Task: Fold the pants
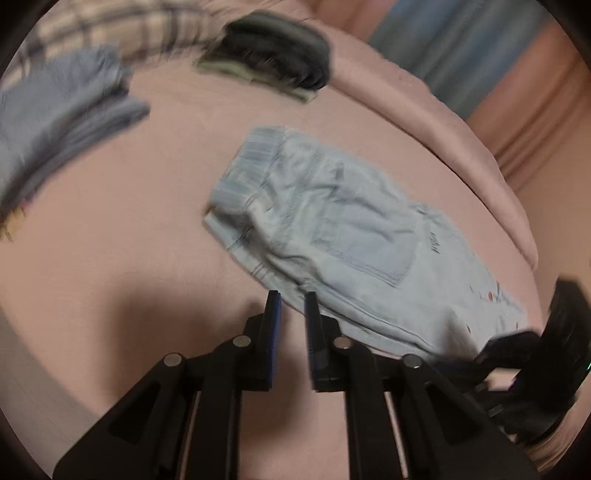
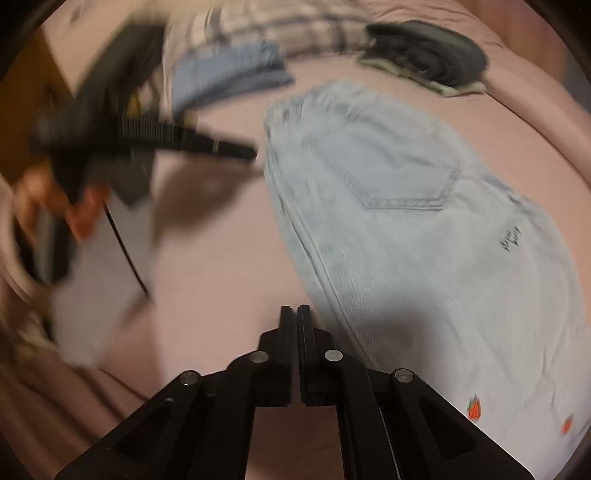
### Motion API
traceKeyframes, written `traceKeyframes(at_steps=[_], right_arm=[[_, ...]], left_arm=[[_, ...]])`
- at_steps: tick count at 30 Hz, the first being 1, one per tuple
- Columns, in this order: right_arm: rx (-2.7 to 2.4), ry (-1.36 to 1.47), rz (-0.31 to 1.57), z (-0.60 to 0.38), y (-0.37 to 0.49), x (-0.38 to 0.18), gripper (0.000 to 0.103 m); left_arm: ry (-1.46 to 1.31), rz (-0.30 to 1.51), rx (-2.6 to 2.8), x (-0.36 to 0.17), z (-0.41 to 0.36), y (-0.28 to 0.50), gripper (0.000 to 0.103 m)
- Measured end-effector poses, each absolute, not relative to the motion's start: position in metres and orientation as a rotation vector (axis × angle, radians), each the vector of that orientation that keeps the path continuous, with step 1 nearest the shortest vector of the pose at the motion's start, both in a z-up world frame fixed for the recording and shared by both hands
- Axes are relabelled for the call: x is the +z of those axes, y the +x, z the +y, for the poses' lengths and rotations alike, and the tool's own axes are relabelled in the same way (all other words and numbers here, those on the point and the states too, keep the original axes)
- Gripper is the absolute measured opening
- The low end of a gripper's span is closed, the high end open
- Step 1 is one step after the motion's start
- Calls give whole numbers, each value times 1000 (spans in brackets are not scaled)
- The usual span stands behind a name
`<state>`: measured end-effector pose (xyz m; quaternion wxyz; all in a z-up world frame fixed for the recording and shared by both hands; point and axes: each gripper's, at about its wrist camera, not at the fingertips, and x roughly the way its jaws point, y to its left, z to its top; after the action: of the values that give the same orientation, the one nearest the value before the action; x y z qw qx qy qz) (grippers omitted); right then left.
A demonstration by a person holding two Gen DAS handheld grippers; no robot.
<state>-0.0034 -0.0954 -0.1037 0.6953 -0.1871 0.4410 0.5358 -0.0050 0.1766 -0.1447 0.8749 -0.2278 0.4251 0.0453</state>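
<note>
Light blue jeans (image 1: 332,229) (image 2: 406,221) with a back pocket and small red prints lie flat on a pink bedsheet (image 1: 129,229) (image 2: 214,258). My left gripper (image 1: 291,295) hovers at the near edge of the jeans. Its jaws stand nearly together, with a narrow gap that shows only sheet. My right gripper (image 2: 295,308) is shut with nothing in it, its tips just left of the jeans' long edge. The right wrist view shows the left gripper (image 2: 184,144) blurred and pointing at the waistband side. In the left wrist view the right gripper (image 1: 535,350) is blurred by the leg end.
A folded blue garment (image 1: 62,107) (image 2: 229,74), a dark folded garment (image 1: 273,48) (image 2: 424,51) and plaid fabric (image 1: 110,26) (image 2: 277,22) lie at the far side. The bed's edge (image 1: 498,177) curves on the right. A hand (image 2: 81,206) and a pale sheet (image 2: 99,295) sit left.
</note>
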Motion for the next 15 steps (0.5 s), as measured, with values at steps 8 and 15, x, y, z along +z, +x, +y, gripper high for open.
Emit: traceKeyframes(at_steps=[8,15], right_arm=[[818,-328,1004,-169,35,-116,3],[896,-161,1135,-207,6,-131,3]], left_arm=[[-234,877,-208,-134,74,43,29],[-41,1025,-294,-175,29,44,29]])
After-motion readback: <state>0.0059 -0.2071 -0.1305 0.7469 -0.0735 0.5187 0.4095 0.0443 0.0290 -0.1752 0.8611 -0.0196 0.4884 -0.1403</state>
